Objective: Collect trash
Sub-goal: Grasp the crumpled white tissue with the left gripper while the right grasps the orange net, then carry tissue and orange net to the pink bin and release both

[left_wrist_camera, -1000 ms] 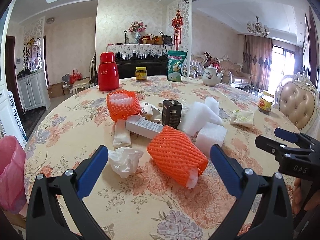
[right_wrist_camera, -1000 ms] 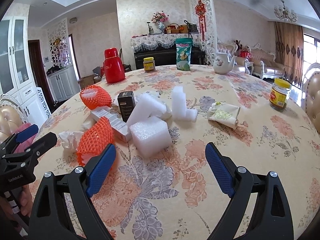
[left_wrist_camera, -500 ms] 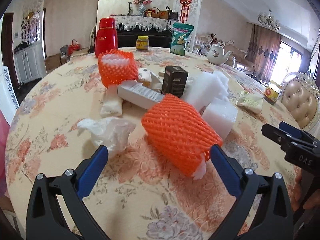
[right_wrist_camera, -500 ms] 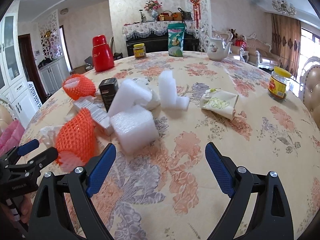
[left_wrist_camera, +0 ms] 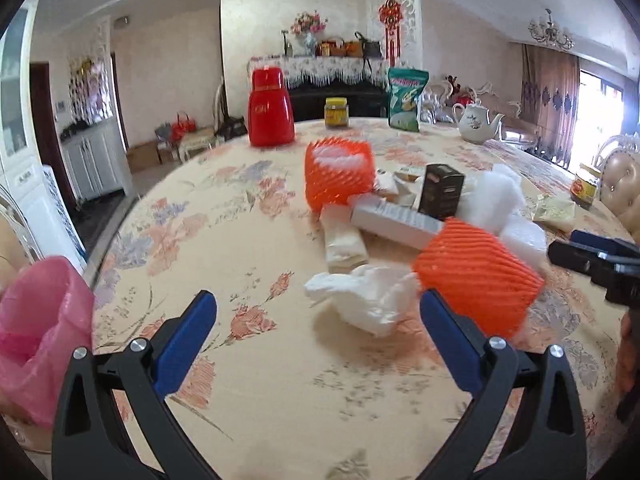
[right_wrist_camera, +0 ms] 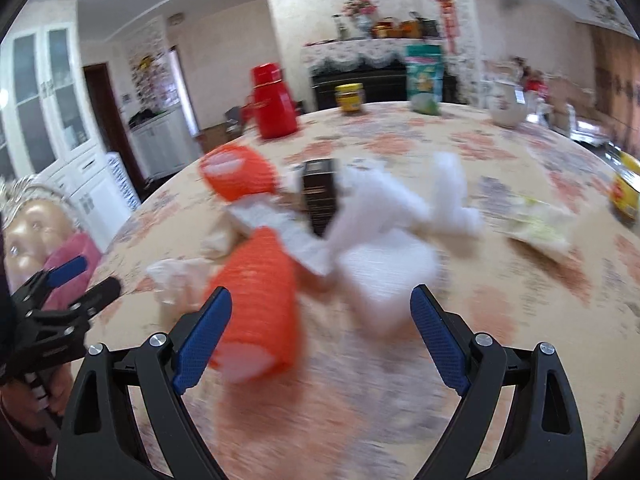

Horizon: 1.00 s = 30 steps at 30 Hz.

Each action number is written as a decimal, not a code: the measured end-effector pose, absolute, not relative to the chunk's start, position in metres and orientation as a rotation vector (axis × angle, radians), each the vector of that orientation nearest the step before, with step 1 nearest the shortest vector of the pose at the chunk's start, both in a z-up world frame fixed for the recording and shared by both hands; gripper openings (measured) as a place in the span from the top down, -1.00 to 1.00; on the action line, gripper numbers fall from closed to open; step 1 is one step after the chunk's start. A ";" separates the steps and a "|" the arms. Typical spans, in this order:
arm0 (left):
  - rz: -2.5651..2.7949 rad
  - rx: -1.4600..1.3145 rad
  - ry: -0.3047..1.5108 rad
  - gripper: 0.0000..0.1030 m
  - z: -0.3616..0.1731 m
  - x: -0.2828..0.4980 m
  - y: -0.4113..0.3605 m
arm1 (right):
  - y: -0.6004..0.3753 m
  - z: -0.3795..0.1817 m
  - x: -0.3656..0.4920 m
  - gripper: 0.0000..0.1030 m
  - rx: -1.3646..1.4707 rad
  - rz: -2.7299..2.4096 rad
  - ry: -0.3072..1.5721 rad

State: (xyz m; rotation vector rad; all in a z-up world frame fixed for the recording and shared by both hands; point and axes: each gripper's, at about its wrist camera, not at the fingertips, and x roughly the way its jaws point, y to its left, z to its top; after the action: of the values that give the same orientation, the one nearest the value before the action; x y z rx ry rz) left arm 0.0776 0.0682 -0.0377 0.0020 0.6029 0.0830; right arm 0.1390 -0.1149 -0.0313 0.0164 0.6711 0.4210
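Trash lies in a heap on the floral table (left_wrist_camera: 224, 240). A crumpled white tissue (left_wrist_camera: 368, 296) lies just ahead of my open, empty left gripper (left_wrist_camera: 318, 320). An orange foam net (left_wrist_camera: 476, 276) lies to its right, also in the blurred right wrist view (right_wrist_camera: 256, 300). A second orange net (left_wrist_camera: 338, 174), a long white box (left_wrist_camera: 396, 222), a black box (left_wrist_camera: 440, 192) and white foam pieces (right_wrist_camera: 384, 264) lie behind. My right gripper (right_wrist_camera: 320, 320) is open and empty, close in front of the near net and foam. A pink trash bag (left_wrist_camera: 36, 328) hangs at the table's left edge.
A red thermos (left_wrist_camera: 270, 108), a yellow-lid jar (left_wrist_camera: 336, 112), a green snack bag (left_wrist_camera: 406, 98) and a teapot (left_wrist_camera: 476, 122) stand at the far side. A second jar (left_wrist_camera: 586, 186) and a flat wrapper (left_wrist_camera: 556, 214) lie at the right. Chairs stand around the table.
My left gripper has swung left, so the tissue is now ahead of it and the pink bag is in view. My right gripper has moved closer to the orange net and foam.
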 end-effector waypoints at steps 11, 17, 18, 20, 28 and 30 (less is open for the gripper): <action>0.010 -0.109 0.756 -0.65 -0.069 0.130 0.075 | -0.071 -0.064 0.161 0.51 -0.057 0.453 0.785; -0.078 -0.132 0.830 0.13 -0.082 0.157 0.055 | -0.092 -0.065 0.149 0.75 -0.038 0.429 0.765; -0.094 -0.141 0.840 0.37 -0.084 0.158 0.053 | -0.094 -0.065 0.147 0.75 -0.038 0.425 0.762; -0.114 -0.130 0.832 0.57 -0.084 0.153 0.048 | -0.097 -0.064 0.142 0.75 -0.038 0.420 0.748; -0.099 -0.091 0.709 0.72 -0.066 0.104 0.053 | -0.095 -0.051 0.122 0.75 -0.015 0.438 0.693; -0.082 -0.081 0.664 0.72 -0.061 0.086 0.059 | -0.089 -0.047 0.115 0.75 -0.021 0.454 0.677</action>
State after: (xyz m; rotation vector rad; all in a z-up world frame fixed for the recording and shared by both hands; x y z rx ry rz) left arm 0.0859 0.0585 -0.0609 -0.0808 0.6639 -0.0824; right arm 0.1151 -0.0889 -0.0467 -0.0213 0.6766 0.4535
